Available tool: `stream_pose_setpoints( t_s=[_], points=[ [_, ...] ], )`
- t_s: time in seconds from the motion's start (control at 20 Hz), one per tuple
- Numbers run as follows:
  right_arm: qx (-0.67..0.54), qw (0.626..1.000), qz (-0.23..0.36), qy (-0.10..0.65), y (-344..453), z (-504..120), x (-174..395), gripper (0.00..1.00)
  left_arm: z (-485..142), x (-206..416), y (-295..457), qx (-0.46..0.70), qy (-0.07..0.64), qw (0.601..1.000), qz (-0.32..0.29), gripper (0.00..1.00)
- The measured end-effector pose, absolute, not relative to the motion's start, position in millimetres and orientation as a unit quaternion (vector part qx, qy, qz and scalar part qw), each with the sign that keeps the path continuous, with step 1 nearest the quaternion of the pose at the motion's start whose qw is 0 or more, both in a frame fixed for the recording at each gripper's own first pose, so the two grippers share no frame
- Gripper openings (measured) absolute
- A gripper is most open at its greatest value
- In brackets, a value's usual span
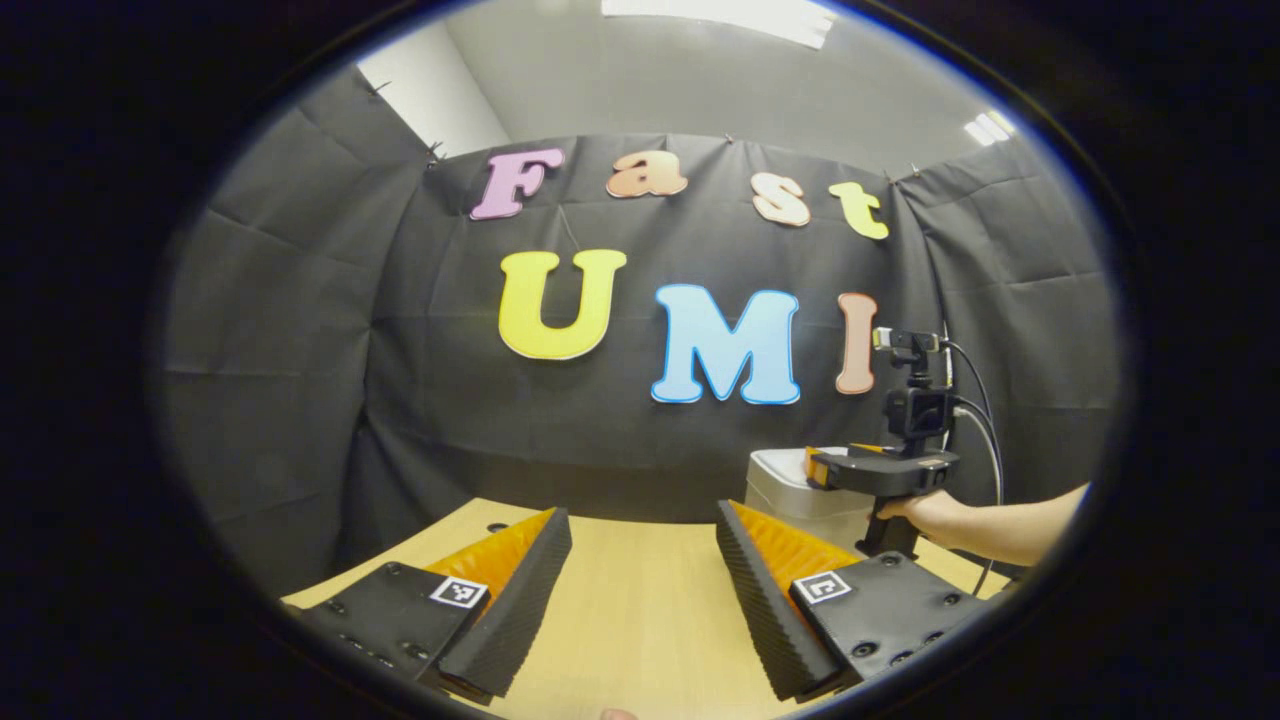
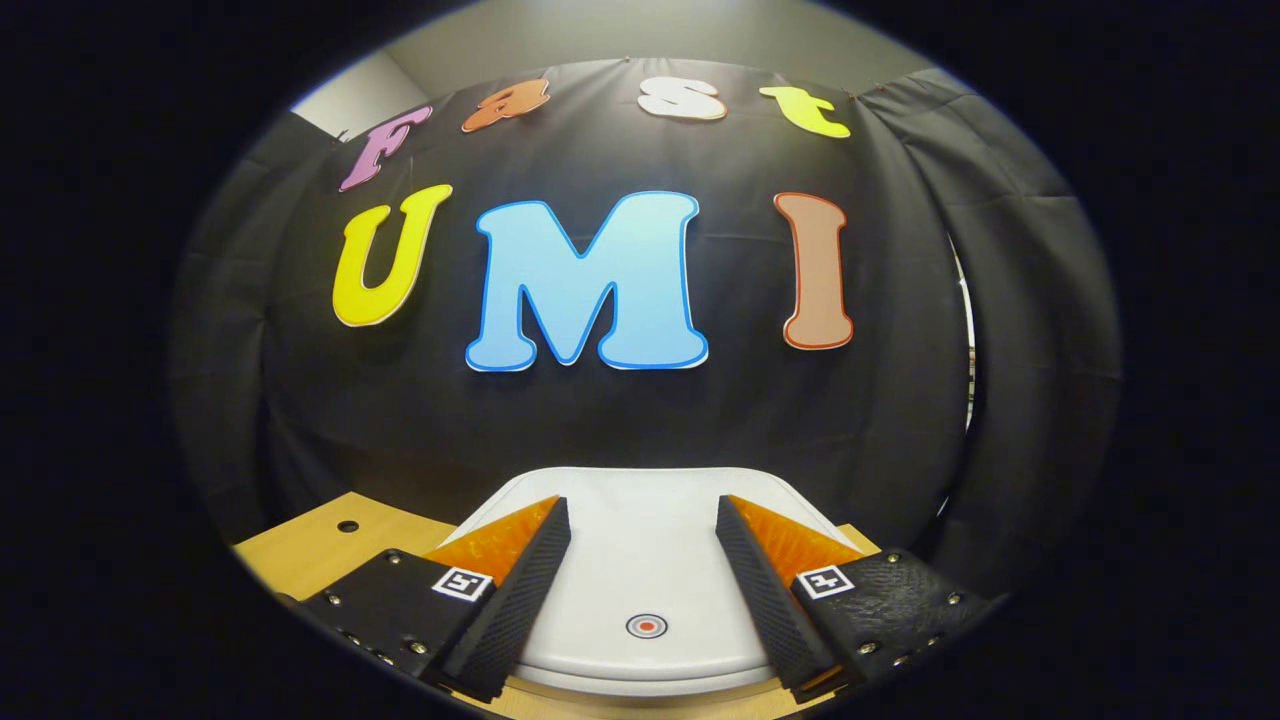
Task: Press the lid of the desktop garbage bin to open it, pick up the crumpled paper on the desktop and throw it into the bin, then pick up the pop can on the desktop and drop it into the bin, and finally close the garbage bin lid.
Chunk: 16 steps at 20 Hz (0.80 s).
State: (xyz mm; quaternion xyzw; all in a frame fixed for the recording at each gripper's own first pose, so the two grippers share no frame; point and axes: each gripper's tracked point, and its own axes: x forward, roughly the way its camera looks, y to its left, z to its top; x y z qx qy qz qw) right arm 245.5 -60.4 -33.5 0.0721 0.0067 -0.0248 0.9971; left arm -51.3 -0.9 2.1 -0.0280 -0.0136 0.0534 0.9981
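Wooden desktop (image 1: 640,610) fills the lower centre of the left gripper view; a strip of it sits at lower left in the right gripper view.

Garbage bin (image 1: 790,490): pale, lid (image 2: 645,560) closed and flat. In the left gripper view it stands right of centre, at the far edge of the desktop near the booth wall. In the right gripper view the lid takes the bottom centre, with a small round target mark (image 2: 646,626) near its front edge, presumably the press point.

Right gripper (image 2: 643,560): fingers spread wide, nothing between them, held above the lid with the mark between the fingers and a little behind the tips. Whether anything touches the lid, cannot tell. In the left gripper view it hangs over the bin at right, held by a hand (image 1: 925,512) coming in from the right edge.

Left gripper (image 1: 643,560): fingers spread, empty, over bare desktop at bottom centre, well apart from the bin.

Crumpled paper and pop can: place unknown.

Judgement: first step in hand, lid not yet opened. Next move calls for bringing a fingertip of the right gripper down onto the mark and pushing firmly enough to release the lid, then backing clear so it can rise.
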Motion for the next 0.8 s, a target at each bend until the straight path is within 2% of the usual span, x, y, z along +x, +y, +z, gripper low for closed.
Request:
stream_pose_setpoints(
  t_s=[0.25,0.55,0.8],
  points=[
    [0.088,0.995,-0.023,0.037,-62.5,-36.6,222.8,0.94,3.6,-61.9,-8.9,-0.013,-0.012,0.997,0.07,0.96],
    [0.057,0.997,0.003,0.061,-62.3,-38.5,160.2,0.94,-4.8,-56.0,-13.2,0.01,0.001,0.995,0.098,0.96],
    [0.027,0.997,0.039,0.067,-50.5,-45.8,99.9,0.94,-15.1,-43.2,-34.7,0.024,0.005,0.996,0.087,0.95]
  ],
)
